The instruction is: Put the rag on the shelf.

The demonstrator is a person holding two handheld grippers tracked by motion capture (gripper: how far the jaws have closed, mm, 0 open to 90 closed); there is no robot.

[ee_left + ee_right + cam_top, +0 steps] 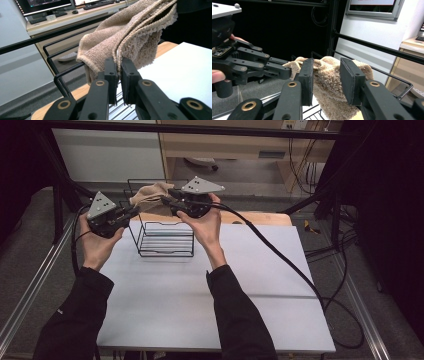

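We see one beige towel (150, 195) draped over the far top rail of one black wire rack (165, 240), which stands on the far left part of the white table (200, 310). The towel's long axis runs left to right along that rail, its ends hanging down. Our left gripper (119, 72) is clenched on a folded edge of the towel. Our right gripper (325, 80) is released, jaws spread on either side of the towel's bulk without pinching it.
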